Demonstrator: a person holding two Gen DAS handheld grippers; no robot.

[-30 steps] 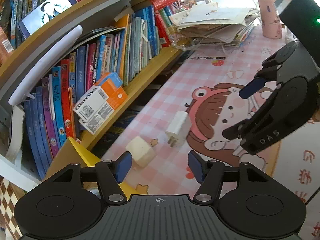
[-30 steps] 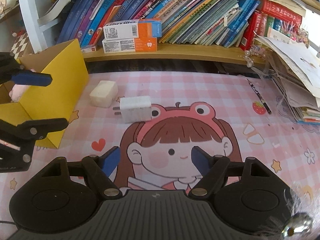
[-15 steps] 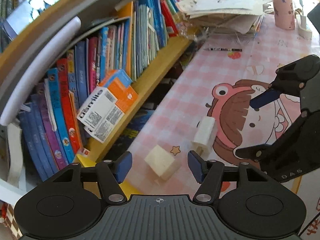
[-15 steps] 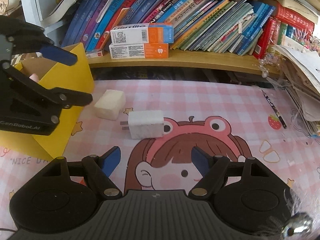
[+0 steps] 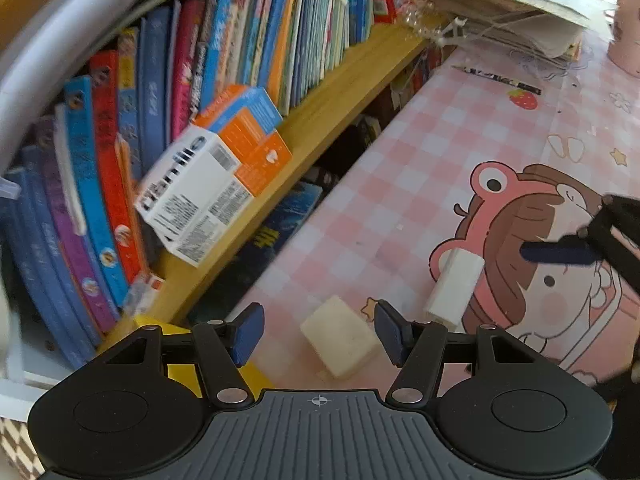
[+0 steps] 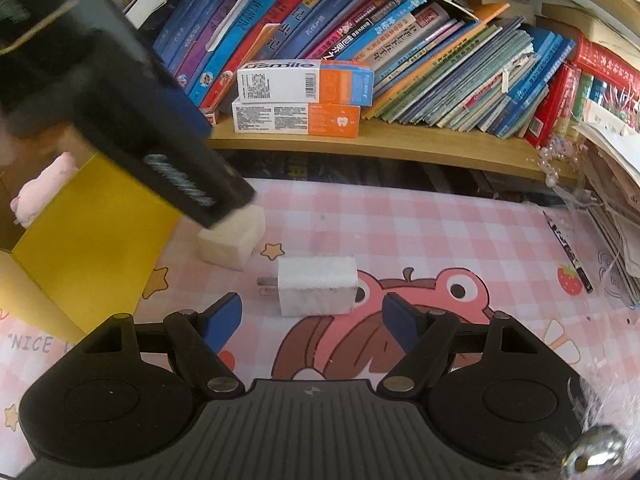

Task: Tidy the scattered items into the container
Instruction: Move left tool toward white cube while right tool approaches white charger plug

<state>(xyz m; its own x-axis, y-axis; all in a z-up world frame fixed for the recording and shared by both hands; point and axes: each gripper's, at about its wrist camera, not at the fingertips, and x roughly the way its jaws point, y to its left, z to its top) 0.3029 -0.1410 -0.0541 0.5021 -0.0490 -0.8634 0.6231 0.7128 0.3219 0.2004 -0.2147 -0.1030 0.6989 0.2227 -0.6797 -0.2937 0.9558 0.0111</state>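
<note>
– Soft, pale sponge block (image 5: 340, 336) on the pink checked mat (image 5: 400, 208), right between the wide-apart fingers of the left gripper (image 5: 318, 330).
– Hard white plug (image 6: 316, 291) just right of it, before the right gripper (image 6: 310, 322), spread wide too. Yellow box (image 6: 92, 236) at left.

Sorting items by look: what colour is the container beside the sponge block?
Yellow: the open box shows best in the right wrist view.

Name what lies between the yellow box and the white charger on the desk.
The cream block, in the right wrist view: beside the yellow box, left of the white charger, partly hidden by the left gripper.
</note>
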